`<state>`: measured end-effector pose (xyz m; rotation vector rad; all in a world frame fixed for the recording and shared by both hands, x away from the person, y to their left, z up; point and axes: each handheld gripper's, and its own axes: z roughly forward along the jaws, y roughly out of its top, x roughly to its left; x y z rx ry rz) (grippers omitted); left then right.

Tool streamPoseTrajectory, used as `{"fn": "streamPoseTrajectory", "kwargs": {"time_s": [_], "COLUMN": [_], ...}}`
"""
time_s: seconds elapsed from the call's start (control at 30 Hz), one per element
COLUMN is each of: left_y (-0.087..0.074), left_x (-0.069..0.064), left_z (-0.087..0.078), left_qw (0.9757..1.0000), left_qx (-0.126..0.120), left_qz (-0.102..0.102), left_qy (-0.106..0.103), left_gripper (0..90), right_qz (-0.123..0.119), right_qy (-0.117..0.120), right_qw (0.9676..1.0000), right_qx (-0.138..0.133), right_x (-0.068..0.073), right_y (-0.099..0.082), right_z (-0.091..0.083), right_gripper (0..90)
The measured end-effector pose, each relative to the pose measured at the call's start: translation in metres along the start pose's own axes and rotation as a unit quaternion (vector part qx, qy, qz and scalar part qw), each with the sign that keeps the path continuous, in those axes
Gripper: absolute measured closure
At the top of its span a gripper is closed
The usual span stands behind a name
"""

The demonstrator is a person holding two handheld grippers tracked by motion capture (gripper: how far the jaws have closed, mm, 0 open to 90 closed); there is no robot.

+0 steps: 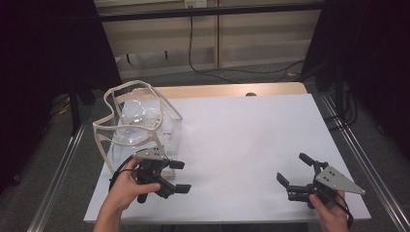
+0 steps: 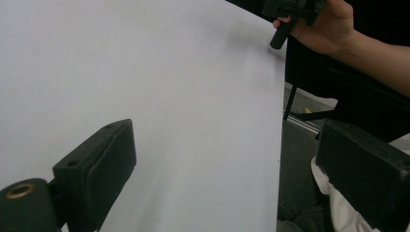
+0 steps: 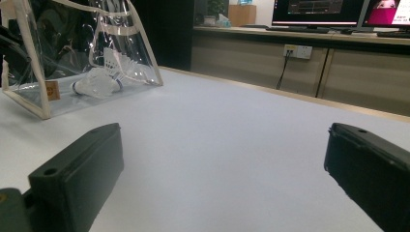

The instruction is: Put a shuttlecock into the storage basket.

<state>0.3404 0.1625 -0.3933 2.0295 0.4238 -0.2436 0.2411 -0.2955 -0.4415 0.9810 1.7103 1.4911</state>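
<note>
A clear plastic bag point(image 1: 138, 118) with cream trim stands on the white table point(image 1: 241, 140) at the left. In the right gripper view the bag point(image 3: 82, 53) holds white shuttlecocks point(image 3: 99, 82). My left gripper point(image 1: 180, 176) rests just in front of the bag, open, nothing between its jaws. My right gripper point(image 1: 295, 170) sits near the front right corner, open and empty, pointing left toward the bag. In the left gripper view the jaws of my left gripper point(image 2: 227, 169) stand wide apart over bare table, and the person's other hand point(image 2: 329, 24) holds the right gripper beyond.
Metal rails point(image 1: 63, 164) run along both table sides. A wooden strip point(image 1: 232, 90) edges the far side. Cables point(image 1: 232, 70) lie on the floor behind. A counter with monitors point(image 3: 314, 9) stands beyond in the right gripper view.
</note>
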Motion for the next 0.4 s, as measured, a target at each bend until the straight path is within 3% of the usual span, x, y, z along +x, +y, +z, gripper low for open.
{"fn": "streamPoseTrajectory", "kwargs": {"time_s": [0.4], "left_y": [-0.0089], "left_x": [0.0030], "left_z": [-0.0024], "left_qw": [0.9999], "left_qx": [-0.011], "left_qz": [0.000], "left_qy": [0.000], "left_gripper": [7.6], "right_qz": [-0.002], "right_qy": [0.000], "right_qw": [1.0000], "right_qx": [0.000], "right_x": [-0.0003], "right_y": [-0.0003], "right_z": [0.0005], "right_gripper": [0.2]}}
